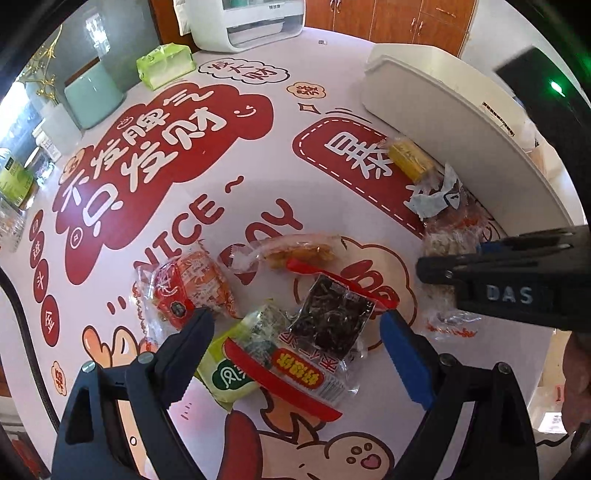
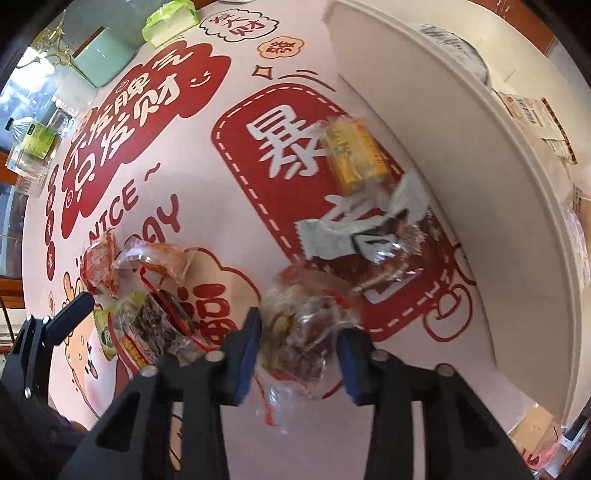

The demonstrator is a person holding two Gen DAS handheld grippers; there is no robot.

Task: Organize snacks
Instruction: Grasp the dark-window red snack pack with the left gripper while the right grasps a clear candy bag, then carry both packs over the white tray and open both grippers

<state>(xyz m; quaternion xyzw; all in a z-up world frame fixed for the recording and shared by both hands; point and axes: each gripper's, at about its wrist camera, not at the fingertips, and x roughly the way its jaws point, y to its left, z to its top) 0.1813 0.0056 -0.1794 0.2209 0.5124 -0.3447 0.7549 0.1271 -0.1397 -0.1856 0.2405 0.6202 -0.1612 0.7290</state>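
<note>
A home dining or kitchen corner: wooden cabinets (image 1: 402, 18) top right, a white countertop appliance (image 1: 243, 22) at top centre, a printed tablecloth (image 1: 236, 155) (festive red slogans), tissues (image 1: 166, 64) and bottles (image 2: 31, 136) upper left.

Snack packets loose on the printed surface (image 1: 229, 192): seven counted.

- one yellow packet (image 1: 410, 157)
- one grey-white packet (image 1: 437, 197)
- two clear packets (image 1: 448, 240) (image 1: 295, 251)
- one orange-red packet (image 1: 188, 288)
- one dark red-edged packet (image 1: 328, 321)
- one green packet (image 1: 229, 376)

One white bin (image 1: 461, 122). One green tissue pack (image 1: 166, 64).
</note>
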